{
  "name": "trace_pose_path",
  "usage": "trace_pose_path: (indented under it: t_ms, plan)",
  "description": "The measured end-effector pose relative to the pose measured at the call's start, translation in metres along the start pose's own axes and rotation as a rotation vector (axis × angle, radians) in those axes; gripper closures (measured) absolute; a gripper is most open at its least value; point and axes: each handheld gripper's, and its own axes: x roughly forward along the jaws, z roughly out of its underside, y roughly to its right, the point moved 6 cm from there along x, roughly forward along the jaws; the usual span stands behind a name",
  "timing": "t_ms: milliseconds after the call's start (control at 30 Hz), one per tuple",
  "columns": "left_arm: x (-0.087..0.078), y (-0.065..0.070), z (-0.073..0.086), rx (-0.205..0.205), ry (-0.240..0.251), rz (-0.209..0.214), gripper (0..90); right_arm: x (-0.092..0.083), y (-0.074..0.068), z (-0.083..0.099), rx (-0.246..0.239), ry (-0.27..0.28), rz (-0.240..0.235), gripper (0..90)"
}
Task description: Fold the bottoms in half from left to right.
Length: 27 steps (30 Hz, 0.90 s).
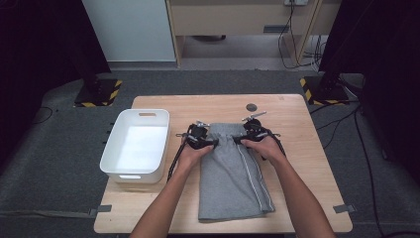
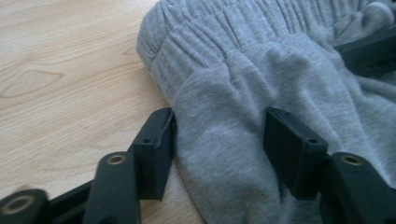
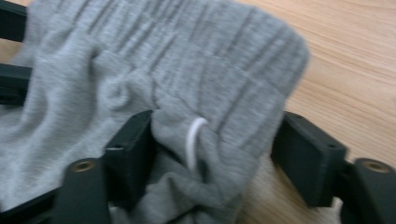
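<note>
Grey sweat shorts (image 1: 233,171) lie flat in the middle of the wooden surface (image 1: 297,163), waistband at the far end, legs pointing back toward the person. Both hands are up at that waistband. The left hand-held gripper (image 1: 210,143) sits at the left corner of the waist, the right hand-held gripper (image 1: 238,141) at the right corner, the 2 facing each other across the gathered elastic.

In the left gripper view, the jaws stand partly apart with a bunched fold of grey fabric between them; the cloth touches the inner faces of both, so this one has a bite of waistband (image 2: 243,51). In the right gripper view, the jaws straddle the waistband edge where a white drawstring (image 3: 194,140) peeks out; one jaw is against the cloth, the other stands clear of it with wood showing in the gap, so no grip there.

A white plastic bin (image 1: 115,151) sits at the left of the surface, well apart from the shorts.
</note>
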Motion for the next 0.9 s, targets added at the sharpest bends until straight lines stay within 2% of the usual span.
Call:
trace_pose_path:
  t_ms: [67, 133, 167, 233, 267, 333, 367, 433, 667, 900]
  plan:
    - [0.0, 0.003, 0.0, -0.002, -0.001, 0.013, 47.9, -0.001, -0.005, 0.0, -0.015, -0.008, -0.014, 45.6]
    - [0.0, 0.004, 0.0, -0.006, -0.002, 0.019, 54.0, -0.001, -0.006, 0.0, -0.018, -0.012, -0.019, 47.6]
    - [0.0, 0.006, 0.0, -0.004, -0.004, 0.026, 54.0, -0.001, -0.006, 0.001, -0.015, -0.013, -0.021, 49.3]
    - [0.001, 0.008, 0.001, 0.001, -0.008, 0.027, 60.4, -0.002, -0.007, 0.001, -0.005, -0.009, -0.038, 55.6]
    - [0.0, 0.01, 0.001, -0.006, -0.012, 0.034, 64.4, -0.002, -0.009, 0.002, -0.002, -0.007, -0.035, 61.7]
    - [0.0, 0.011, 0.001, -0.005, -0.017, 0.035, 69.2, -0.002, -0.01, 0.002, -0.001, -0.01, -0.041, 63.8]
    - [-0.001, 0.012, 0.002, 0.005, -0.028, 0.035, 72.4, -0.002, -0.012, 0.002, 0.013, -0.016, -0.044, 69.6]
    - [-0.002, 0.013, 0.002, 0.017, -0.04, 0.027, 76.0, -0.003, -0.014, 0.002, 0.015, -0.02, -0.05, 73.1]
    - [-0.006, 0.013, 0.001, 0.022, -0.052, 0.024, 82.0, -0.013, -0.019, 0.0, -0.027, -0.018, -0.011, 78.1]
    - [-0.023, 0.016, -0.013, 0.041, -0.009, 0.012, 82.8, -0.032, -0.021, -0.008, -0.04, 0.034, 0.006, 78.5]
